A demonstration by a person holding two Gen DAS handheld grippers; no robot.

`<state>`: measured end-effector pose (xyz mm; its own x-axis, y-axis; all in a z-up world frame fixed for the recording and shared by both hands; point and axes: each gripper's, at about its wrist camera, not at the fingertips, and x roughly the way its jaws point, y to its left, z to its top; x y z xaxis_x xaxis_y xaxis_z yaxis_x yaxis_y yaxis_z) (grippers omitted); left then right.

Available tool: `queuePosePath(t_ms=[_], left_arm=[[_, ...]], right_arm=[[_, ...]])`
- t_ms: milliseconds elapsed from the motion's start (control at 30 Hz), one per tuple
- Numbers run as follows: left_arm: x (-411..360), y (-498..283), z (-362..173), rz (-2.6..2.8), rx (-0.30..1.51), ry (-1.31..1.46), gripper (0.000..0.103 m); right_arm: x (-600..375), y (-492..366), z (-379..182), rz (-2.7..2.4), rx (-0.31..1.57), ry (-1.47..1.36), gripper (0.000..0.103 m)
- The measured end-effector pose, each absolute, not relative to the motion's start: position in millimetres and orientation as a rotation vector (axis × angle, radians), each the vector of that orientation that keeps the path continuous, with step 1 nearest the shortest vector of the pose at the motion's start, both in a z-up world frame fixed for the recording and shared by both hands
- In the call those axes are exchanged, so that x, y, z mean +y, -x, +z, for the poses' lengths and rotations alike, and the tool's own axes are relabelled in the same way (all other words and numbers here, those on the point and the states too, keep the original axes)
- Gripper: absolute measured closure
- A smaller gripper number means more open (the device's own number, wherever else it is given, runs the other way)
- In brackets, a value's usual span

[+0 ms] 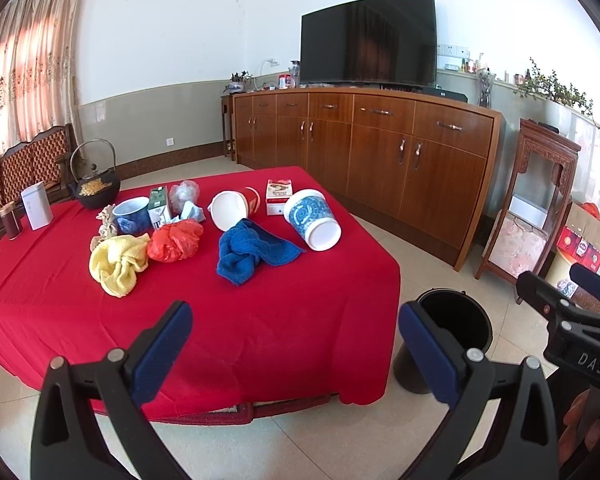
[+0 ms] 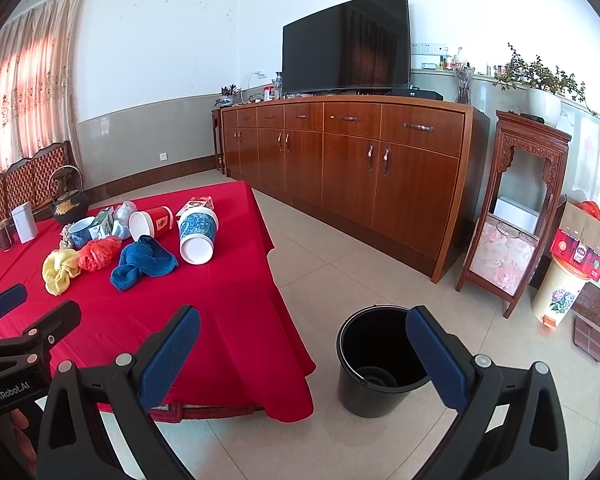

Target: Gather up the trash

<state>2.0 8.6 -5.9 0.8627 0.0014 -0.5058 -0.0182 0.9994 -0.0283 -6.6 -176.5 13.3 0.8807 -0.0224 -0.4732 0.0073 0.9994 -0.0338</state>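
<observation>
Trash lies ahead of the wide-spread jaws of both grippers, left (image 1: pixel 296 344) and right (image 2: pixel 300 350), on the red table (image 1: pixel 260 320): two tipped cups (image 1: pixel 312 218), one orange bag (image 1: pixel 176 242), two cartons (image 1: pixel 278 196). Only the right view shows the whole bin (image 2: pixel 374 364), standing between its jaws. Both grippers hover level, empty.

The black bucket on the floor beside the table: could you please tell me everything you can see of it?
The black bucket is a round, slightly tapered pail that looks like plastic, with a rolled rim. It stands upright and open on the pale floor tiles, close to the corner of the red tablecloth without visibly touching it. Inside, only its dark bottom shows, with no trash visible. In the right wrist view one finger of the right gripper overlaps its rim, apparently in front of it.
</observation>
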Motion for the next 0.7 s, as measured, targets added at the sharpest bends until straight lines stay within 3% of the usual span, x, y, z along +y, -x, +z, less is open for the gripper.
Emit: queuePosePath(t_ms=[700], left_arm=[[11.5,-0.9,-11.8,0.018,0.535,0.042,0.0]], right_arm=[[-174.3,4.6,8.8,0.002,0.511,0.028,0.0]])
